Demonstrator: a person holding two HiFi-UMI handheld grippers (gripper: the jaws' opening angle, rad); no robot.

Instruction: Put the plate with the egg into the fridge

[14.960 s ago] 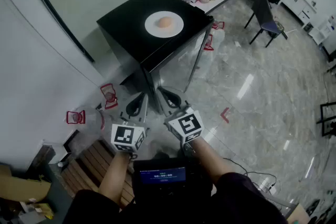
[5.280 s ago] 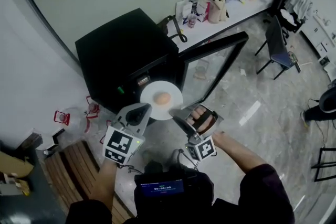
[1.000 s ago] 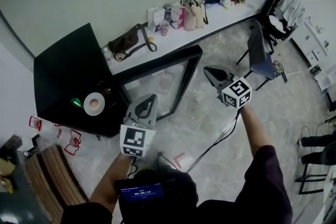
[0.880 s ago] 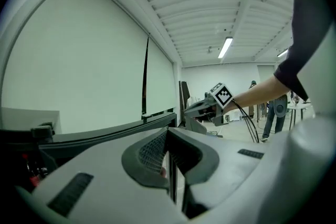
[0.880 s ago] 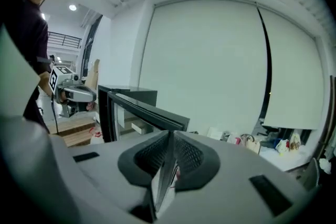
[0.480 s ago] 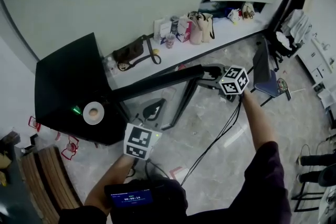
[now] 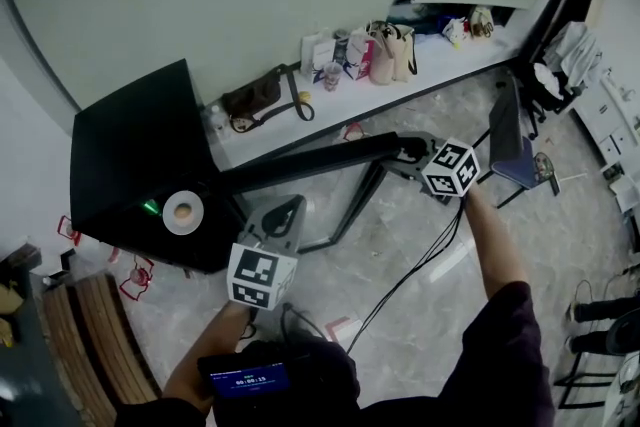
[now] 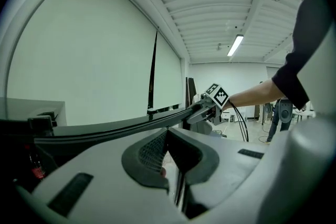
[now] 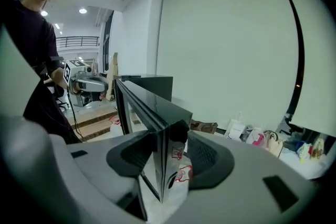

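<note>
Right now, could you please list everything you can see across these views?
fridge: one, black, left.
fridge door: one, glass, black-framed, swung open.
plate: one, white, inside the fridge.
egg: one, tan, on the plate.
bags: several, brown, white, beige, on the ledge.
chair: one, dark, right.
jugs: at least two, clear with red labels, beside the fridge.
wooden platform: one, brown, bottom left.
cable: one, black, centre right.
left tongs: one, grey, shut, empty.
right tongs: one, grey, jaws have just been closing, gripping the fridge door's far edge.
</note>
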